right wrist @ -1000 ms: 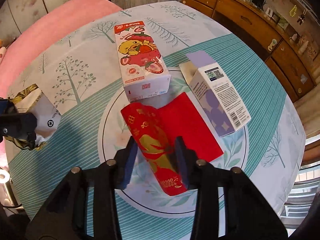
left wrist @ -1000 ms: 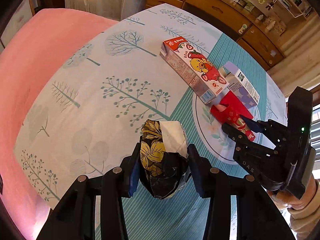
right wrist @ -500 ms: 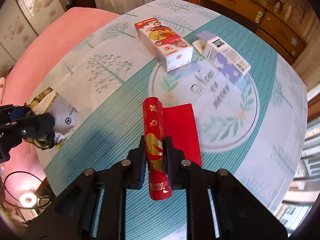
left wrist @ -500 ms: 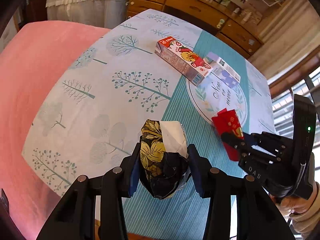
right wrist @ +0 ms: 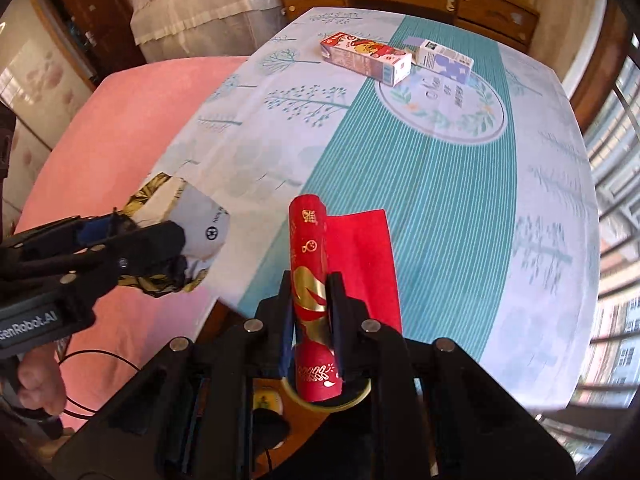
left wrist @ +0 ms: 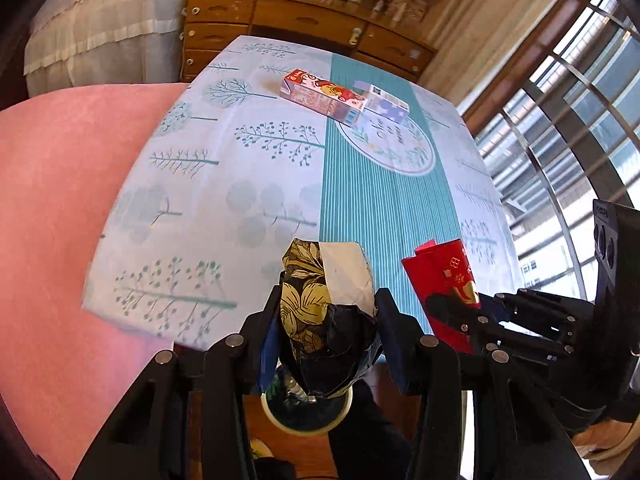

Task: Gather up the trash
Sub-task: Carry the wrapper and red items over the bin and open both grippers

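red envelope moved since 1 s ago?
Yes. The red envelope, shut in the right claw, has left the round wreath print mid-table and now hangs past the table's near edge.

A tree-printed tablecloth [left wrist: 256, 168] is spread over the table; a wooden dresser [left wrist: 304, 20] is seen at twelve o'clock, a pink cushion [left wrist: 48, 200] at nine, barred windows [left wrist: 568, 120] at two.

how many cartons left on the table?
2. The strawberry drink carton and the purple-and-white carton lie side by side at the table's far end, beside the round leaf print. Nothing else appears on the table.
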A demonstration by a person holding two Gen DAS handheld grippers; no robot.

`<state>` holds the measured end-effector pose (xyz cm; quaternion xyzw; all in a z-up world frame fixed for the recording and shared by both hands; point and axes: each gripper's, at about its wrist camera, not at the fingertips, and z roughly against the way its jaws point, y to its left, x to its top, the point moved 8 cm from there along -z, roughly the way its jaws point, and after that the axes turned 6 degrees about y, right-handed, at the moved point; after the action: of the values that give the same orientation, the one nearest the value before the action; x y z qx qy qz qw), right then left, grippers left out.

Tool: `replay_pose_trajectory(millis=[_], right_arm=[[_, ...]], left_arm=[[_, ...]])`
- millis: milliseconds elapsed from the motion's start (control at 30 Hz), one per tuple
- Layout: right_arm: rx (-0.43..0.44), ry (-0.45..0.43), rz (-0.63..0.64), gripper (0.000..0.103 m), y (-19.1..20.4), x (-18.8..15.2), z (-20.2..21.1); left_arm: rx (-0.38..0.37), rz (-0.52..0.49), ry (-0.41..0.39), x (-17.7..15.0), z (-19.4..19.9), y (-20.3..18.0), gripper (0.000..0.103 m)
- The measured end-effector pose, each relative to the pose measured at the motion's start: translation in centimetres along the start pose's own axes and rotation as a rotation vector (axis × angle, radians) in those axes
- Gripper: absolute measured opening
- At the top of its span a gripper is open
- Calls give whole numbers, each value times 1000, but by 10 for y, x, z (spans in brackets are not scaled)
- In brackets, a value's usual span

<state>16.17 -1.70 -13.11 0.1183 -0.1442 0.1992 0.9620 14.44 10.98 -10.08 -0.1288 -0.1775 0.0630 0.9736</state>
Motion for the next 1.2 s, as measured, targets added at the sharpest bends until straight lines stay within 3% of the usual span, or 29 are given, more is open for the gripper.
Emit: replay_pose_trajectory(millis=[300,567,867,1200], right_arm=[[-11,103,-3,13,69,-90,-6],[-7,207,-79,13,64,-149,-56],[0,262,-208,13,12,-197,-157],[120,273,-412,13,-44,-255,-278]], left_arm=[[-38,-2,45,-90,23,35,44],[-11,43,119,-140,-16,54,44],[9,66,212,-183,-116,62,44],[0,121,286,-228,-274,80,44]])
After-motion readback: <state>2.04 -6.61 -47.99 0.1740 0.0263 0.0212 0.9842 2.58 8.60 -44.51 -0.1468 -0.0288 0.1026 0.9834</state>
